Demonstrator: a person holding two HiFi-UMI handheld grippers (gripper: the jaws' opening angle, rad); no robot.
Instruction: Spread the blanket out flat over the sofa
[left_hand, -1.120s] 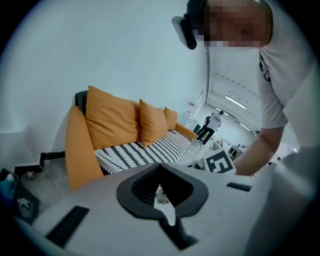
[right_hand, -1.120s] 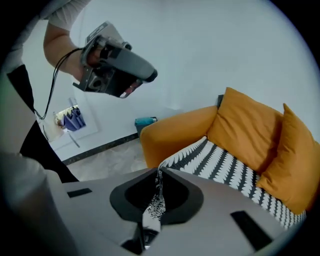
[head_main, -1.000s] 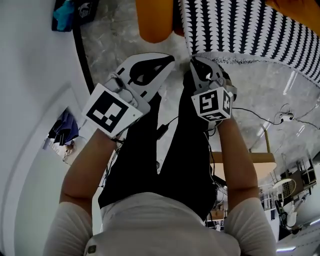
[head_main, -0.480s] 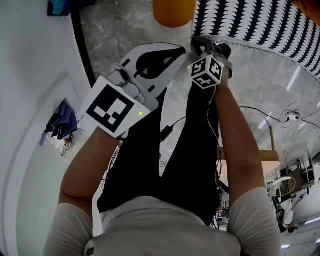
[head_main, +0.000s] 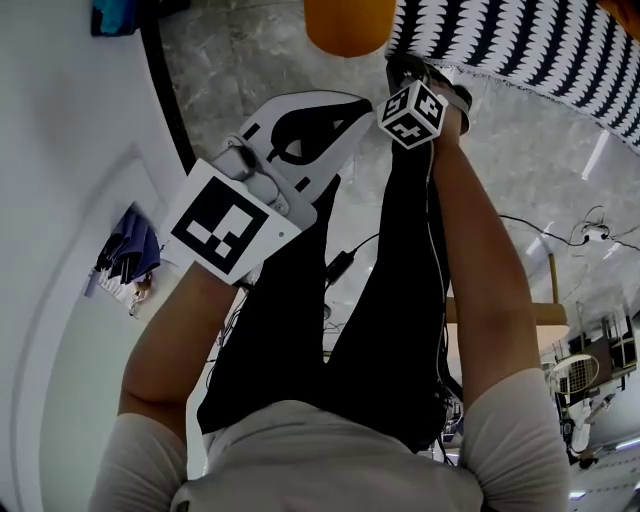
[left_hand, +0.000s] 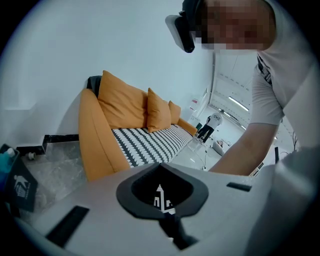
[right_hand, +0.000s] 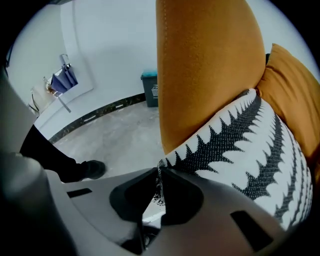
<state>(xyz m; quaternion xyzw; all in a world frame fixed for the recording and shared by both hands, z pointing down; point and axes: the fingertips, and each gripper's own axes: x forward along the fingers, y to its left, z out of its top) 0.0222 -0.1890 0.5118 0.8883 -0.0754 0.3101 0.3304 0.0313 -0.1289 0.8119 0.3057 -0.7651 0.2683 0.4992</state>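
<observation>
right claw clenched on the blanket corner by the sofa arm; left claw closed, empty.

Your sofa stands on the grey marbled floor, with one orange arm nearest you. The black-and-white patterned blanket lies over its seat, running from that arm toward the far end. The blanket's near edge hangs over the front of the seat. Three orange cushions lean along the backrest behind the blanket. Also on the floor are a dark bin against the wall, a cable trailing off to your right, and your own shoe.
</observation>
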